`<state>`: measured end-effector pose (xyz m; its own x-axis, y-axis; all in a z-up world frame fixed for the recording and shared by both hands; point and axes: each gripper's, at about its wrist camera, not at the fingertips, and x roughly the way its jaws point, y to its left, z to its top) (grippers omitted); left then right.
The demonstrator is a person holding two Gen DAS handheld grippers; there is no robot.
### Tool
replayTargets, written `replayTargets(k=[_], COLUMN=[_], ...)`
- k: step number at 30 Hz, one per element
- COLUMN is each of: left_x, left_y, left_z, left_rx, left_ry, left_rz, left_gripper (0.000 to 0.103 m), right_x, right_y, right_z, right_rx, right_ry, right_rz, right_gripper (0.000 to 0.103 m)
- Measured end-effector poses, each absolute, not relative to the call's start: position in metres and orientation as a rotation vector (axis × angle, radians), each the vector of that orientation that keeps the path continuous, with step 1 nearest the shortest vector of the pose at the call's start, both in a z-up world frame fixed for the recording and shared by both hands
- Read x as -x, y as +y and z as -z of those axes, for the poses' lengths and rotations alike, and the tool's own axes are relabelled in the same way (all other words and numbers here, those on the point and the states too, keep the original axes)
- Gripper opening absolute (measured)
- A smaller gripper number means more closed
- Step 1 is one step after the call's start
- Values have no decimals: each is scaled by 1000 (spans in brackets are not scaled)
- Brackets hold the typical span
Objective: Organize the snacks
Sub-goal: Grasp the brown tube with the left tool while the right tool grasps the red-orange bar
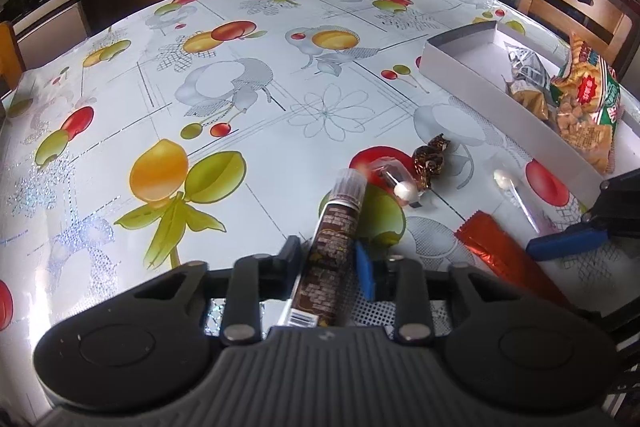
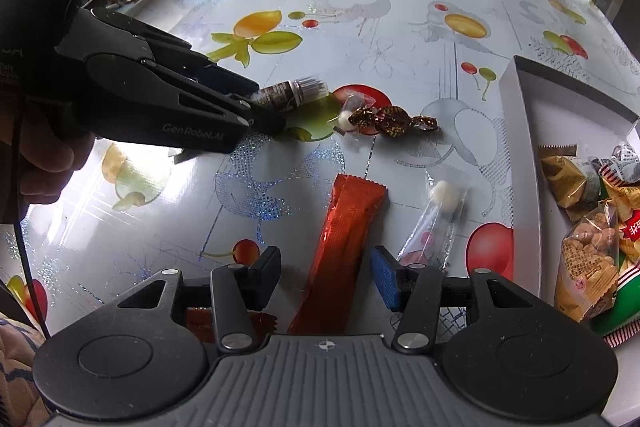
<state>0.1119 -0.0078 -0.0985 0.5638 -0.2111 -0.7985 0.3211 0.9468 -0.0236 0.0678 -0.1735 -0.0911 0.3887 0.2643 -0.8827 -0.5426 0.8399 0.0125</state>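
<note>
Through my left wrist camera, my left gripper (image 1: pixel 329 263) is clamped on a long brown snack stick (image 1: pixel 332 247) with a brick-pattern wrapper and clear crimped end, held over the glossy fruit-print tablecloth (image 1: pixel 200 87). Beyond lie a twisted foil candy (image 1: pixel 430 159), a wrapped white lollipop (image 1: pixel 400 185) and a shallow white cardboard box (image 1: pixel 460 67) holding crinkly biscuit bags (image 1: pixel 584 107).

Through my right wrist camera, my right gripper (image 2: pixel 326 277) stands spread apart, its fingers straddling a flat red foil sachet (image 2: pixel 340 247) lying on the cloth, not touching it. A second white lollipop (image 2: pixel 440 203) lies just beside it.
</note>
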Motion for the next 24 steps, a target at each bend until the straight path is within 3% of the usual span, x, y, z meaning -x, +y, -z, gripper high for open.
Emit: replayTargets(k=[7, 11, 12, 24], left_x=[-105, -99, -97, -86], left_y=[-6, -4, -4, -13], left_z=[98, 96, 96, 82], left_rx=[-119, -93, -86, -65], left_ry=[915, 921, 924, 897], left_rz=[303, 295, 296, 303], left_gripper=[22, 21, 21, 20], right_x=[-65, -66, -67, -68], right_y=[-171, -171, -171, -179], right_z=[91, 90, 89, 82], right_rx=[328, 332, 330, 297], right_ry=[1033, 1018, 1016, 989], right_rz=[-528, -533, -534, -540], right_gripper=[46, 25, 23, 23])
